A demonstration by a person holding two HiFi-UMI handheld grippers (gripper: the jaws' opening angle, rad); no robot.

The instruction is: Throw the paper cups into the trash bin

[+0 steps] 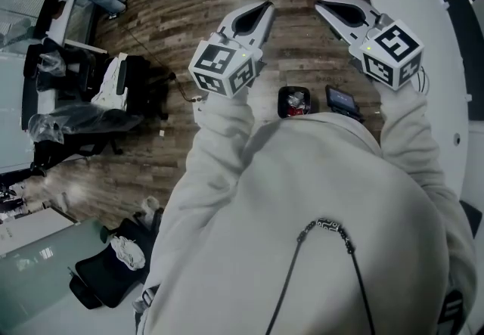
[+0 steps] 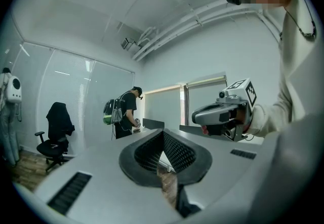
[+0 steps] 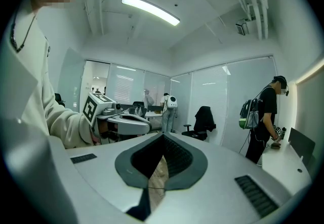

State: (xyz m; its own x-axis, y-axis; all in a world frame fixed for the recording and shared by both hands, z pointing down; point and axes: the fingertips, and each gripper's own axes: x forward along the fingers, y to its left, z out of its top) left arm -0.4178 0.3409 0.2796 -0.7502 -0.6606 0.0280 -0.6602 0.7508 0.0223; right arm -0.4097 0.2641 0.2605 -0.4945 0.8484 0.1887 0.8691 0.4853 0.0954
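- Left gripper (image 1: 262, 8) and right gripper (image 1: 324, 4) were both closed on nothing, held level
- No paper cups showed; a dark container (image 1: 293, 101) on the floor was possibly the bin
- No grasp seemed under way; next, a cup had to be found

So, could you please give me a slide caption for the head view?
A person in a pale hoodie holds left gripper and right gripper shut and empty above a wood floor.

- left gripper (image 1: 263, 8) is held out ahead of the torso (image 1: 302, 227), pointing level; jaws together, nothing between them
- right gripper (image 1: 321, 4) is ahead of the torso too, tipped slightly down; jaws together, empty
- left sleeve (image 1: 219, 129) and right sleeve (image 1: 404, 125) reach forward from the torso; gripper tips angle toward each other, apart
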